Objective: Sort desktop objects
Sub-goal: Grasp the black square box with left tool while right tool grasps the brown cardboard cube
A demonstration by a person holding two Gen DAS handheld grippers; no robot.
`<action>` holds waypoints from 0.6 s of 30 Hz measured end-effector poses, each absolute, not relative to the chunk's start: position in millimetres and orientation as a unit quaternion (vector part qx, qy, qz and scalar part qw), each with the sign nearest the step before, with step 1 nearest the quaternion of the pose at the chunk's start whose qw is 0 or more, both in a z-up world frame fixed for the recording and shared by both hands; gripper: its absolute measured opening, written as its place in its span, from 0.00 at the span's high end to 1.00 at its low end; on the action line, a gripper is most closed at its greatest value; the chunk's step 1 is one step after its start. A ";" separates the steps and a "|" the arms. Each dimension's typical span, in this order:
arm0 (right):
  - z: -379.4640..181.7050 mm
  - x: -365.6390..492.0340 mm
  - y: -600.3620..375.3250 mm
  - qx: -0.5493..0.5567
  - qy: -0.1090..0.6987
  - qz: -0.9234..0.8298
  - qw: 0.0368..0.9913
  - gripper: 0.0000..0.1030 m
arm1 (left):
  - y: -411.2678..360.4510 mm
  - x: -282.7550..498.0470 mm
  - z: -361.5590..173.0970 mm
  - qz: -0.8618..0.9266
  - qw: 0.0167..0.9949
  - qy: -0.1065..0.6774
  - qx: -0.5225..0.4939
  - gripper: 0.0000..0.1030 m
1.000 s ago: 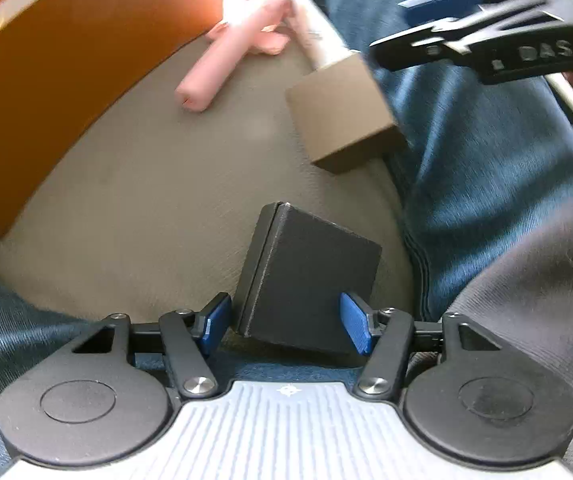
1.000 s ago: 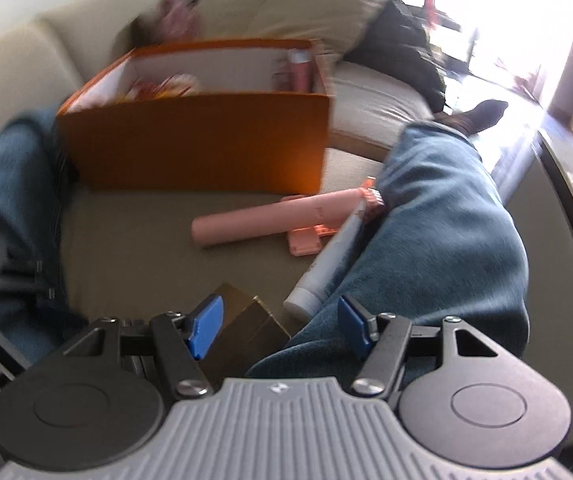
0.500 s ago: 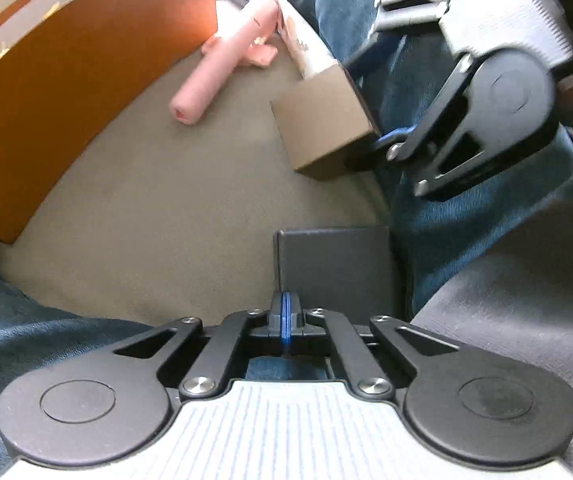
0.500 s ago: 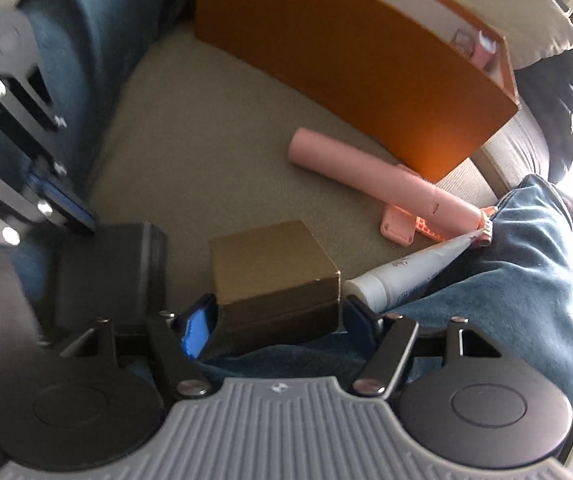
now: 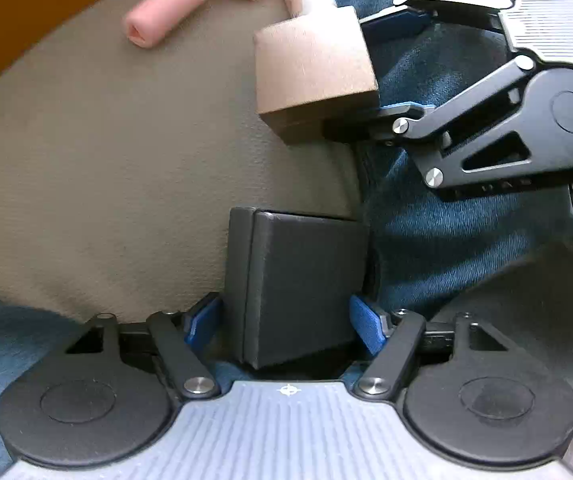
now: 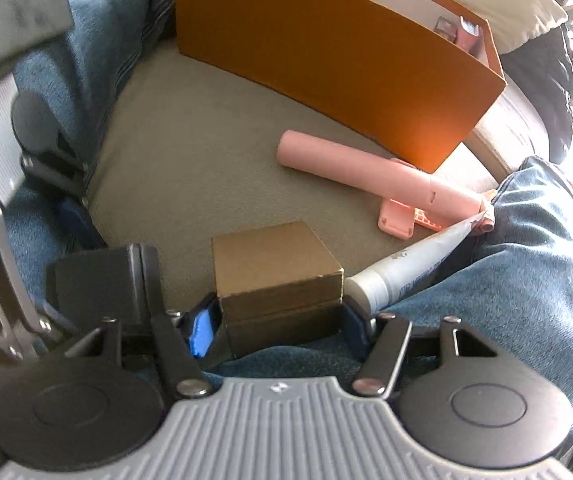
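Down on the sofa cushion (image 6: 190, 152), between the person's denim-clad legs, both tools are at work at once. Left tool (image 5: 284, 322) has its blue pads spread to either side of the black box (image 5: 306, 280), which stands on edge right in its mouth; whether the pads actually touch the box I cannot tell. Right tool (image 6: 278, 322) straddles the brown box (image 6: 274, 268) the same way, pads hard against its lower half, looking clamped on it. That brown box sits flat, squarish, matte cardboard with a lid seam running around its middle; the black one is dark, smooth, thinner, lid edge facing left. Each box lies dead ahead of its own tool, so no reaching across. Beyond them lie a pink tube (image 6: 374, 172), a pink clip (image 6: 398, 220) and a white squeeze tube (image 6: 410, 260). Orange bin (image 6: 326, 64) stands farther ahead of the right tool, probably the drop point.
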State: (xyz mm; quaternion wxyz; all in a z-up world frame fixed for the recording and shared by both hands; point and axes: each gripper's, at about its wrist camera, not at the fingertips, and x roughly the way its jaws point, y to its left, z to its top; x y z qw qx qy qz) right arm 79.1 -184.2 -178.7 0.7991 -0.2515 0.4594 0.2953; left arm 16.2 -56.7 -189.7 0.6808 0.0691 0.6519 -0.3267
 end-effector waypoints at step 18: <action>-163.8 81.6 -185.6 -0.228 0.444 0.290 0.816 0.38 | -7.9 -5.5 -109.9 -0.266 0.763 0.585 0.073 0.61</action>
